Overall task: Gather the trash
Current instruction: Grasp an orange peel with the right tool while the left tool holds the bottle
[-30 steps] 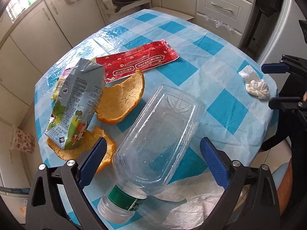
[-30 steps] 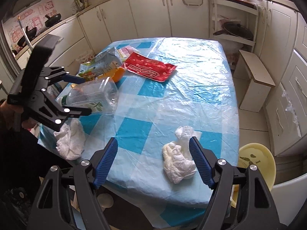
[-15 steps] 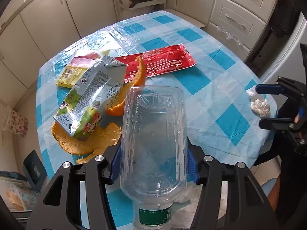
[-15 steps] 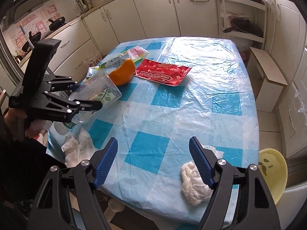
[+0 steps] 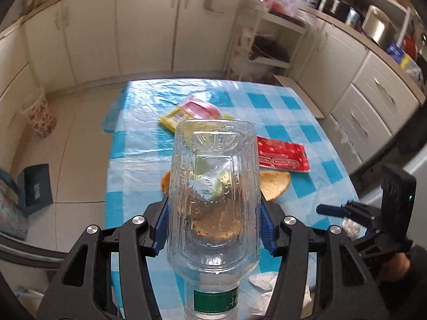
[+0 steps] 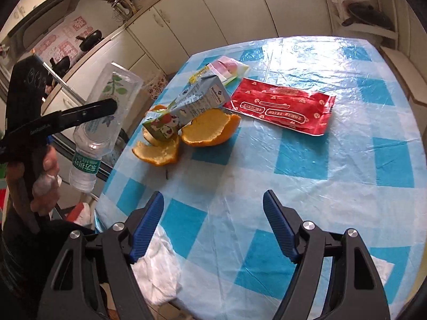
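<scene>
My left gripper (image 5: 213, 226) is shut on a clear plastic bottle (image 5: 213, 186) with a green label, its blue pads pressing both sides. In the right wrist view the bottle (image 6: 106, 101) hangs in the air past the table's left edge, neck down. My right gripper (image 6: 213, 205) stands open over the blue-checked tablecloth (image 6: 301, 157), with nothing between its fingers. Ahead of it lie orange peels (image 6: 210, 130), a milk carton (image 6: 186, 106), a red wrapper (image 6: 280, 109) and a yellow-pink packet (image 6: 229, 69). A crumpled white tissue (image 6: 157, 272) lies by its left finger.
Another white tissue (image 6: 381, 266) lies at the table's near right edge. Cream cabinets ring the room. An open shelf with a pan (image 5: 267, 50) stands behind the table. On the floor to the left are a patterned basket (image 5: 40, 114) and a dark box (image 5: 34, 186).
My left gripper closed on the bottle, lifted it off the table and rolled. My right gripper swung left, away from the tissue wad, toward the peels and carton.
</scene>
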{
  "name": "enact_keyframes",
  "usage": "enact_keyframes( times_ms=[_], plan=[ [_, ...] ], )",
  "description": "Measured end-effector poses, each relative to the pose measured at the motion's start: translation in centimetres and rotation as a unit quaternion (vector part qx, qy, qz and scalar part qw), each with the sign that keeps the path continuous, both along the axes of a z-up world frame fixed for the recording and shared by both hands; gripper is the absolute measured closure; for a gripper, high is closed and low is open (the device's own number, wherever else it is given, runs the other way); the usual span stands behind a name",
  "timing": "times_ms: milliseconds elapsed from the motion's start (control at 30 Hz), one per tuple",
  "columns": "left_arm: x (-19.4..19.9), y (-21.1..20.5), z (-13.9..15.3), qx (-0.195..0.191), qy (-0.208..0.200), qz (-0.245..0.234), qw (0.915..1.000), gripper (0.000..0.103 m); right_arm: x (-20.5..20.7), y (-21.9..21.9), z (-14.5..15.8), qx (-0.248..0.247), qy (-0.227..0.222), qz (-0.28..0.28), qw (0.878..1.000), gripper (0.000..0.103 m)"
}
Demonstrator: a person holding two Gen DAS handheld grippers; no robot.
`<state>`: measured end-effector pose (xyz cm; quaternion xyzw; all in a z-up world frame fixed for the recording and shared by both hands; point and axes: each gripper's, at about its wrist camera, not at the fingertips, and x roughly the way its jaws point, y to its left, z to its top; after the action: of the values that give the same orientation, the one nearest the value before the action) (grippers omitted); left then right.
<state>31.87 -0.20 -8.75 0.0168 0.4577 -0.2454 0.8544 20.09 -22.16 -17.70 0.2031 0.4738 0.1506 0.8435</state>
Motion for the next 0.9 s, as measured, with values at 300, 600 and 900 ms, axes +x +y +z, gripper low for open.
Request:
enact_keyframes(
  times_ms=[300, 600, 900],
  plan=[
    [1.0, 2.6, 0.4, -0.004, -0.018, 0.084, 0.9963, 0.050, 4.7, -0.7, -2.5, 0.101, 0.028, -0.092, 0.990, 0.048],
    [0.6, 1.9, 0.2, 0.022, -0.033, 0.081, 0.9959, 0.050, 5.1, -0.8, -2.1, 0.055, 0.024, -0.093, 0.994, 0.095],
    [-0.3, -0.7, 1.0, 0.019, -0.056, 0.062, 0.9963, 0.050, 0.3, -2.3, 2.4, -0.078, -0.038, -0.052, 0.995, 0.096]
  ],
)
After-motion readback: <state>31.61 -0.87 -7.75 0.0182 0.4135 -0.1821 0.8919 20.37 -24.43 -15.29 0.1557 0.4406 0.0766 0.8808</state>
